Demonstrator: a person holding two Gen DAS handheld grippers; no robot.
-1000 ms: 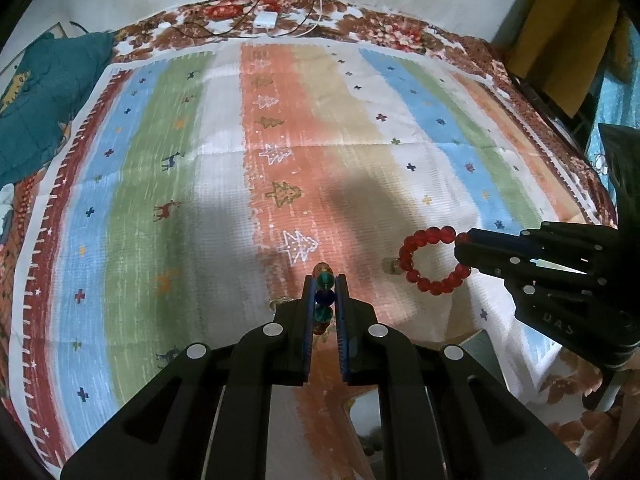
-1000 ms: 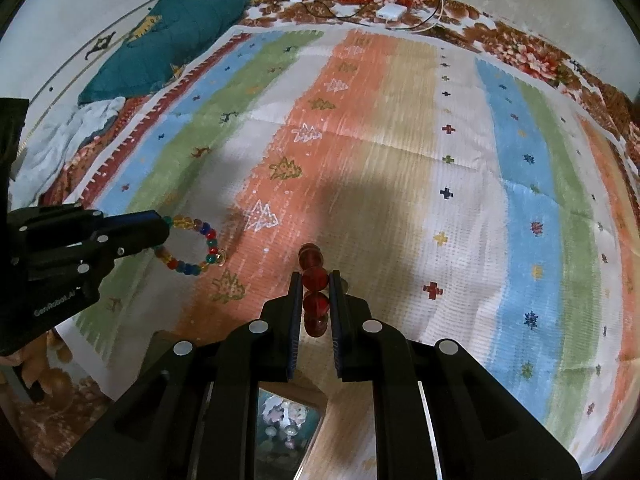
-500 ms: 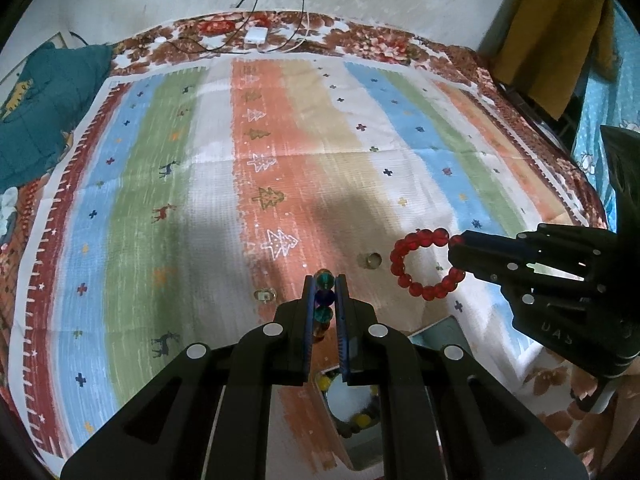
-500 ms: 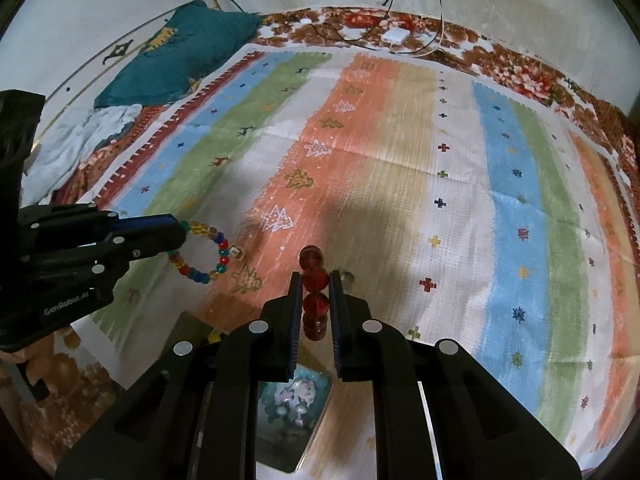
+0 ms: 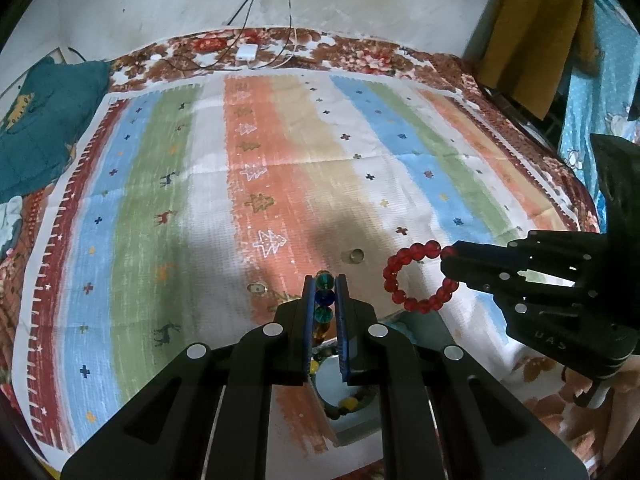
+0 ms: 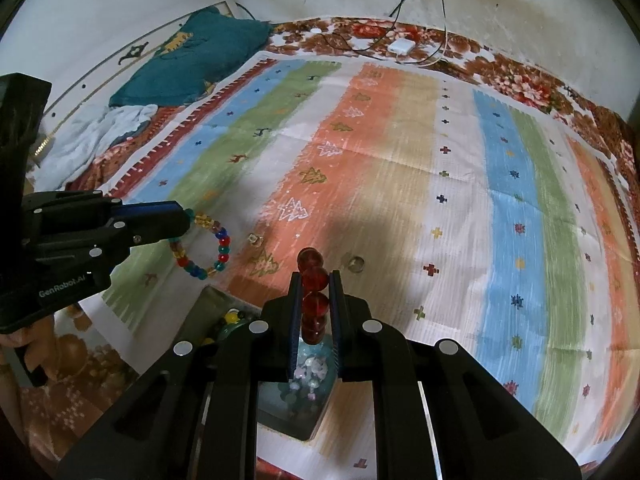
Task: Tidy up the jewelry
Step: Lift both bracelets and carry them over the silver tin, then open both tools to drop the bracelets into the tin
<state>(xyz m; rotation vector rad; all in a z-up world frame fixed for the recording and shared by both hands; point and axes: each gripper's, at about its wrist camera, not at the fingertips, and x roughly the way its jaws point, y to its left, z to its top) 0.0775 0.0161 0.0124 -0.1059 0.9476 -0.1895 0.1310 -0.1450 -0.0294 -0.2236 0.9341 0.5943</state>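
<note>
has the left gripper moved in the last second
Yes. The left gripper pulled back toward the striped cloth's near edge; the box now shows beneath it.

Striped woven cloth [image 5: 280, 184] in blue, green, orange and white bands with tree and deer motifs covers a brown floral bedspread [image 5: 360, 56]. Far left: dark teal quilted pillow [image 6: 192, 60], pale blue crumpled fabric [image 6: 92, 140] near it. Far edge: white charger block [image 5: 247, 53] with black cables. Far right: mustard garment [image 5: 536, 28] hanging.
</note>
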